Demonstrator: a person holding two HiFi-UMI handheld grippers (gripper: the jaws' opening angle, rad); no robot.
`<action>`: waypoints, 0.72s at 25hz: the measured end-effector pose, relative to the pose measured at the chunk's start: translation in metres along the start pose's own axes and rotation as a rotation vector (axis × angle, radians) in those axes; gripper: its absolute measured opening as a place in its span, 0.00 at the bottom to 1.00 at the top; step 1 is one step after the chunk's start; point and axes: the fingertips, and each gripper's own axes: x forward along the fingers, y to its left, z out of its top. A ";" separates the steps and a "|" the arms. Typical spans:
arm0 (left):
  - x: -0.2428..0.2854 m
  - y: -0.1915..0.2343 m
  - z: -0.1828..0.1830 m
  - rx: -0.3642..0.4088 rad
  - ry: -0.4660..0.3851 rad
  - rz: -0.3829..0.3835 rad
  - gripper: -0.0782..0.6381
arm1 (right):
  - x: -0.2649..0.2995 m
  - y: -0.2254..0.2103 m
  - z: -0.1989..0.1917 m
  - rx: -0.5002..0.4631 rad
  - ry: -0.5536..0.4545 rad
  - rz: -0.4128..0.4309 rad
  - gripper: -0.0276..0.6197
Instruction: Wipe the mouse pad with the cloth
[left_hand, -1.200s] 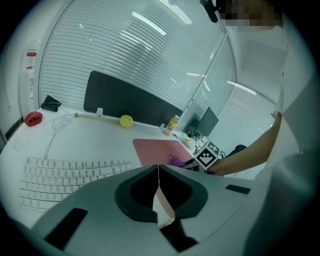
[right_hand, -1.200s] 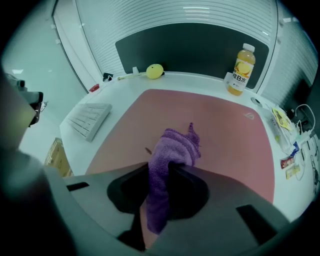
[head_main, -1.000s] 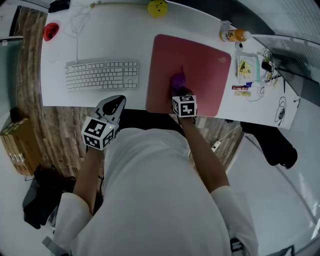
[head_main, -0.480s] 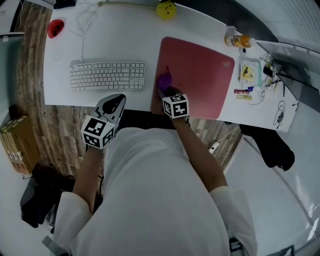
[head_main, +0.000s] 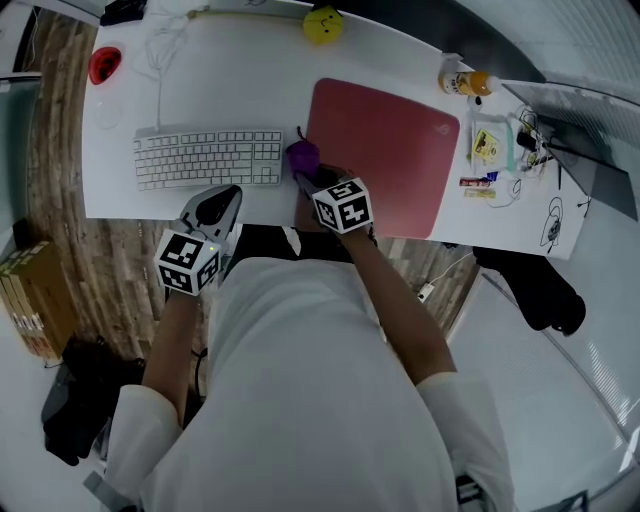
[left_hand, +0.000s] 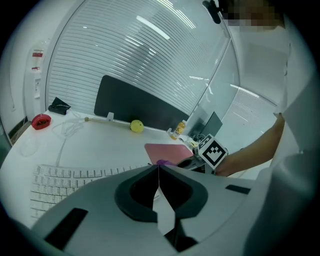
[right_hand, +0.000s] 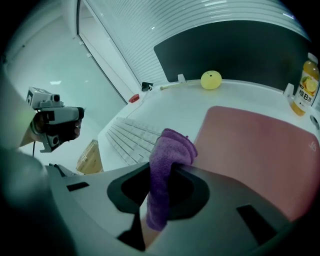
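The pink mouse pad (head_main: 385, 155) lies on the white desk (head_main: 230, 90), right of the keyboard; it also shows as the mouse pad (right_hand: 260, 145) and the mouse pad (left_hand: 167, 149). My right gripper (head_main: 305, 172) is shut on the purple cloth (head_main: 302, 155), held just off the pad's left edge, between pad and keyboard. The cloth (right_hand: 167, 165) hangs folded between the jaws. My left gripper (head_main: 215, 212) is shut and holds nothing, at the desk's near edge below the keyboard. In the left gripper view its jaws (left_hand: 159, 172) meet at the tips.
A white keyboard (head_main: 205, 157) lies left of the pad. A yellow ball (head_main: 321, 23) and an orange drink bottle (head_main: 465, 78) stand at the back. A red dish (head_main: 102, 63) is far left. Small packets and cables (head_main: 495, 150) crowd the right end.
My right gripper has carried the purple cloth leftward across the pad, from its lower middle to just past its left edge. The left gripper has stayed put.
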 end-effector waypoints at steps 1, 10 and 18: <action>0.001 -0.002 0.002 0.004 0.001 0.000 0.14 | -0.001 -0.002 0.004 -0.010 -0.008 0.002 0.17; 0.018 -0.031 0.009 0.005 0.008 0.063 0.14 | -0.003 -0.059 0.002 -0.059 0.005 -0.012 0.17; 0.049 -0.082 0.010 0.005 0.023 0.073 0.14 | -0.018 -0.112 -0.022 -0.034 0.007 -0.019 0.17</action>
